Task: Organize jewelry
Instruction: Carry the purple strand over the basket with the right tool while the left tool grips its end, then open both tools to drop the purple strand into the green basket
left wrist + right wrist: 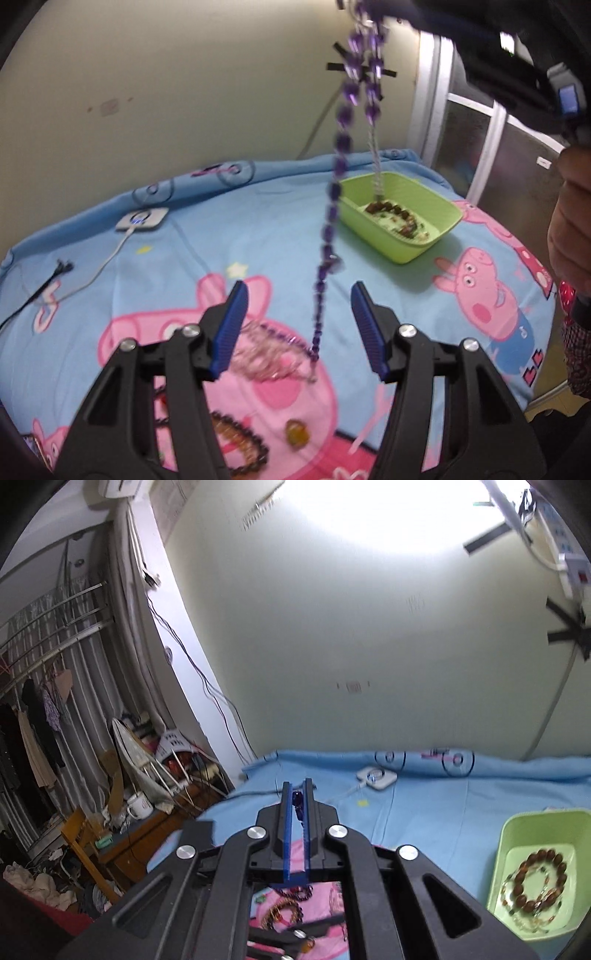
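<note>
The right hand-held gripper [297, 805] is closed, its blue pads pinched on a strand of purple beads; in its own view a few dark purple beads [297, 800] show in the narrow slit between the pads. In the left wrist view that gripper sits high at about 1 o'clock, and the purple bead necklace [334, 192] hangs from it in a long loop. One side runs down past the centre to end near 6 o'clock, its lower end touching or just above the bed sheet [177, 243] beside a blurred pink chain [266, 354]. The other side ends in a silvery chain [375, 162] that dangles over the green tray [424, 206].

The left hand-held gripper [299, 325] stands roughly half open and holds nothing; the hanging purple strand passes in front of the gap between its pads without touching them.

The green tray lies on the bed at about 2 o'clock in the left view and at 4 o'clock in the right view, with a brown bead bracelet [541, 880] inside. More dark beaded jewelry [240, 439] and a small amber piece [297, 432] lie on the sheet near 6 o'clock.
</note>
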Tool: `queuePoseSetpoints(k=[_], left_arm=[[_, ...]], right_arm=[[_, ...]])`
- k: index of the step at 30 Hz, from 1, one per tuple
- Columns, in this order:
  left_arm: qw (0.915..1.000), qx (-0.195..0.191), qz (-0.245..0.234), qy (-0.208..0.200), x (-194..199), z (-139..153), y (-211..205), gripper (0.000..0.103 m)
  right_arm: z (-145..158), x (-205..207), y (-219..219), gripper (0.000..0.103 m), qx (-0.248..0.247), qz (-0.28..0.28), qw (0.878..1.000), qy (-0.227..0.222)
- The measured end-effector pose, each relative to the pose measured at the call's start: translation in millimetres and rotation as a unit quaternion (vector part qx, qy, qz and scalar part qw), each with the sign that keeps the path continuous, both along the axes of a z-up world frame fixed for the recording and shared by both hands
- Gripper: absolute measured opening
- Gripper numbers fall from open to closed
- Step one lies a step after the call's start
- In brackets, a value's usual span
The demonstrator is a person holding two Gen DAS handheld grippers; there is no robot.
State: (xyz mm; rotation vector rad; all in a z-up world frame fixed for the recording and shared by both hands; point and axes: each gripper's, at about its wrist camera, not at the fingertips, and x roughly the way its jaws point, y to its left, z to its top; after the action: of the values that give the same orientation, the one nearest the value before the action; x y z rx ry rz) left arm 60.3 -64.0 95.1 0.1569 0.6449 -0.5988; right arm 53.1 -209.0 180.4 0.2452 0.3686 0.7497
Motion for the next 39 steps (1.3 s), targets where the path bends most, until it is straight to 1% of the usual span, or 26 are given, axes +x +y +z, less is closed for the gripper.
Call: queuePoseSetpoints(k=[4, 5, 6, 8, 10, 13, 17, 20, 25, 29, 32, 35, 39], left_arm=[[0.9998, -0.004, -0.014, -0.01, 1, 7, -12, 0.055], [0.9998, -0.006, -0.016, -0.01, 4, 7, -16, 0.054], [0.9998, -0.008, -0.018, -0.007, 6, 7, -18, 0.049], [0.9997, -0.006, -0.025, 0.005, 12, 5, -24, 0.019], [0.9997, 0.0, -0.025, 0.009, 19, 7, -30, 0.005], [0.9996, -0.004, -0.027, -0.005, 23, 22, -36, 0.005], [0.9987, -0.02, -0.034, -0.033, 27, 61, -44, 0.005], [0.9975, -0.036, -0.04, -0.046, 33, 89, -52, 0.005], [0.9961, -0.053, -0.052, -0.047, 47, 118, -79, 0.005], [0.9957, -0.058, -0.066, -0.03, 59, 123, -110, 0.005], [0.9954, -0.057, -0.075, -0.017, 63, 118, -131, 0.005], [0.9955, -0.049, -0.08, -0.001, 69, 105, -151, 0.005], [0.996, -0.029, -0.08, 0.026, 78, 76, -172, 0.006]], right_arm=[[18, -10, -9, 0.0, 0.014, -0.001, 1.0, -0.021], [23, -12, -10, 0.0, 0.016, -0.003, 1.0, -0.027], [29, -15, -13, 0.0, 0.017, -0.006, 0.999, -0.036], [38, -21, -17, 0.0, 0.018, -0.012, 0.999, -0.048], [47, -26, -24, 0.0, 0.022, -0.022, 0.998, -0.06], [56, -30, -37, 0.0, 0.028, -0.035, 0.996, -0.073], [65, -36, -57, 0.0, 0.04, -0.055, 0.994, -0.087], [71, -40, -74, 0.0, 0.046, -0.073, 0.991, -0.098], [68, -43, -110, 0.0, 0.055, -0.109, 0.988, -0.098], [57, -41, -136, 0.0, 0.057, -0.137, 0.985, -0.086], [39, -35, -156, 0.0, 0.059, -0.158, 0.983, -0.066], [16, -31, -168, 0.0, 0.053, -0.176, 0.982, -0.046], [-18, -19, -179, 0.0, 0.05, -0.19, 0.98, -0.013]])
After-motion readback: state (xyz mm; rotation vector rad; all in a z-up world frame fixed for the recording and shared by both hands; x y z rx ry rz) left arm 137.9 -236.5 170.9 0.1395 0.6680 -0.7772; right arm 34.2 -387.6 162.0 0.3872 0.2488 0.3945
